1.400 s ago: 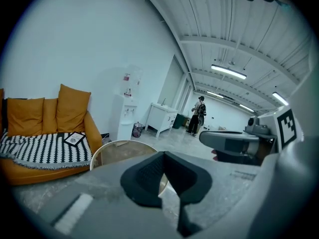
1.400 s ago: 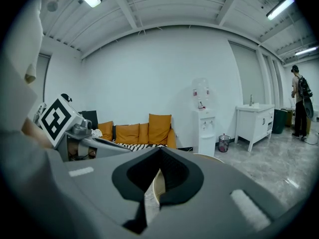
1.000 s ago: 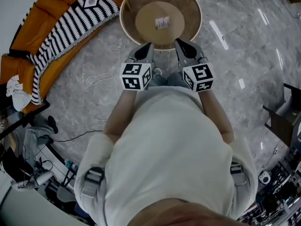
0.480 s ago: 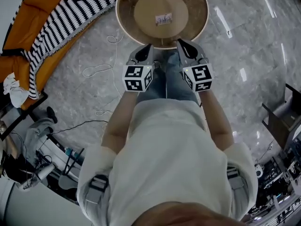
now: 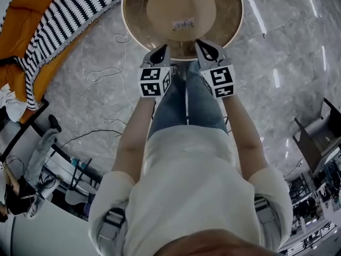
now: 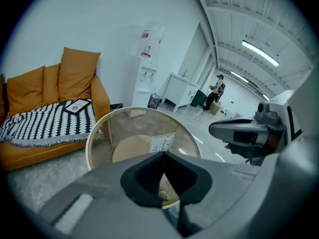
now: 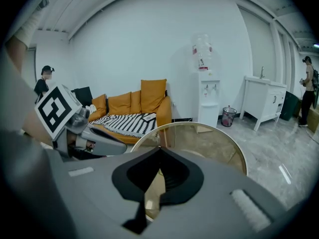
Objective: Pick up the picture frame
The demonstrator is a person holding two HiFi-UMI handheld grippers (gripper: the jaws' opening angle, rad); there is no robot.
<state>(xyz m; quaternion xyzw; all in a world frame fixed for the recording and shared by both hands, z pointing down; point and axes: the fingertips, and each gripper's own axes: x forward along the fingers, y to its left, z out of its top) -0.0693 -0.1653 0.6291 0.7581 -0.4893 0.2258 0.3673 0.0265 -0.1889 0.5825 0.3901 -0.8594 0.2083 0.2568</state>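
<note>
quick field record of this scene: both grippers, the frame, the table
left gripper: shut, empty, tip by the table's near rim
right gripper: shut, empty, beside the left one
picture frame: flat on the striped blanket, untouched
sofa: orange, beyond the table
table: round, glass top

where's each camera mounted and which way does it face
Head view: on the person's head, looking down at the round glass table; torso, arms, left hand-held gripper, right hand-held gripper show.
Left gripper view: on that gripper, facing across the table toward the orange sofa; its shut jaws show.
Right gripper view: likewise; shut jaws show.
All share table, sofa.
</note>
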